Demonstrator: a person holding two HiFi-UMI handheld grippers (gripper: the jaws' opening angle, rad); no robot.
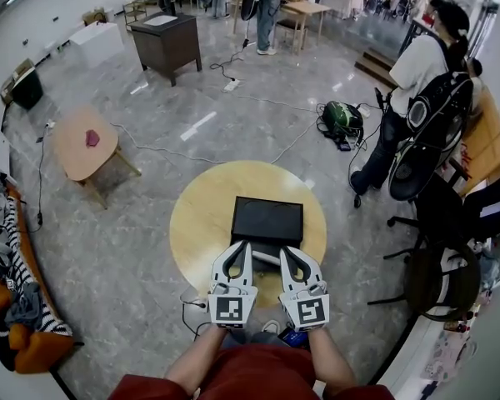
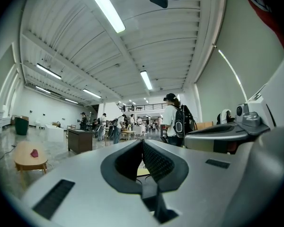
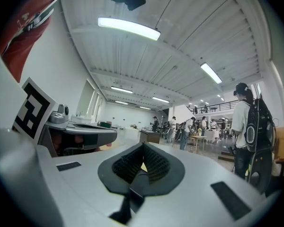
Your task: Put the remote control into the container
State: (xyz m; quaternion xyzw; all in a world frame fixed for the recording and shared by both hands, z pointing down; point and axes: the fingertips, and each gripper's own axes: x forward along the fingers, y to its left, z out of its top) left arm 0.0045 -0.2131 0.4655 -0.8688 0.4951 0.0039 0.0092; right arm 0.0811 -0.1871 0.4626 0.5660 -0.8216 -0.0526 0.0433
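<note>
**Supervisor:** What were the jaws doing when you looked?

**Operator:** On my feed the left gripper [image 2: 142, 144] was clenched. Its two ribbed pads met at the tips with nothing between them. The right gripper [image 3: 143, 148] was the same, pressed together and empty. I had them side by side, close to each other, both pointing away from me.

**Supervisor:** And the remote control?

**Operator:** From the head view I saw a slim pale bar, which I took for the remote control [image 1: 265, 258]. It lay crosswise in the gap between the two sets of tips. Neither gripper held it, and I could not tell whether a tip touched it. It was outside the container [image 1: 267, 200].

**Supervisor:** Where was the container?

**Operator:** Just ahead of the tips, straight on. It was a black rectangular box, and its near edge was just beyond the remote. Both sat on the round table [image 1: 200, 223], and the grippers hung over the table's near side.

**Supervisor:** Anything further out?

**Operator:** Far ahead and to the right of the right gripper stood a person [image 1: 417, 82] wearing a backpack. Well off to the left of the left gripper was a low wooden table [image 1: 82, 144], and a dark cabinet [image 1: 167, 44] stood far ahead. Cables [image 1: 158, 150] trailed over the floor between them.
</note>
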